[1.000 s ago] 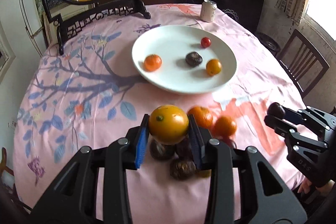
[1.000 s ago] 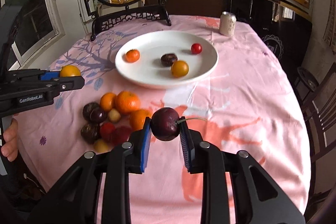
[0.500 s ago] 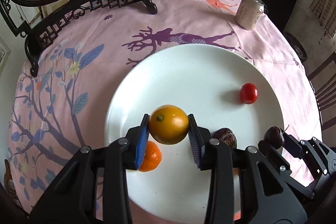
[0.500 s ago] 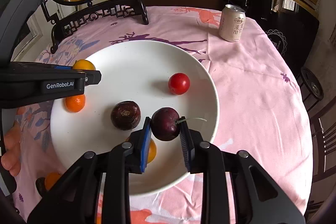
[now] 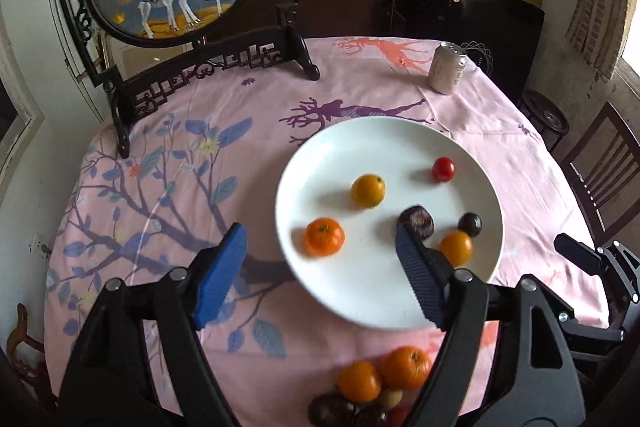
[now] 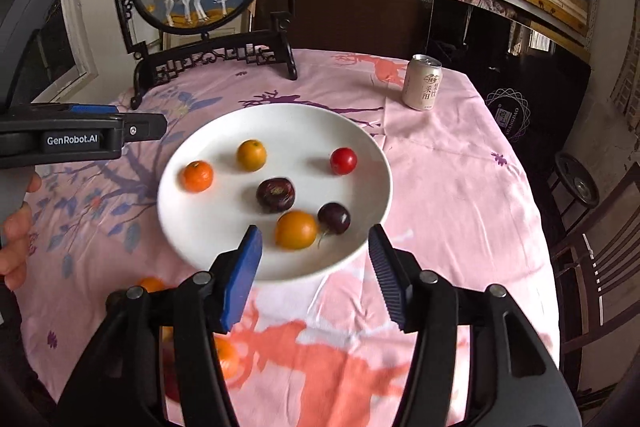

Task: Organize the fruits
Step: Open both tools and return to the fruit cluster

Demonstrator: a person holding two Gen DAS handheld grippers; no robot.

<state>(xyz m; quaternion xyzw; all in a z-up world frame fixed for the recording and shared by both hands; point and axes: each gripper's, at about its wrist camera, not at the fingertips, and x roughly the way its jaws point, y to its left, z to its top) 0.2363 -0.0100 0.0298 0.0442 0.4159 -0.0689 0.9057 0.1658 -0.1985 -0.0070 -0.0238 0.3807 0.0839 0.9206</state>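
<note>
Fruit sits six-strong on the white plate [image 6: 372, 163]; both the left gripper [image 5: 320, 275] and right gripper [image 6: 316, 267] gape empty. Next move, likely: reach for the loose pile [image 5: 376, 383] at 6 o'clock

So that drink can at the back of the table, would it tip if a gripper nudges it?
The drink can stands upright, tall on a narrow base, so a high push would probably tip it. Its tab looks opened, so it may be part-empty and light. Once down, it would likely roll on the tablecloth.
</note>
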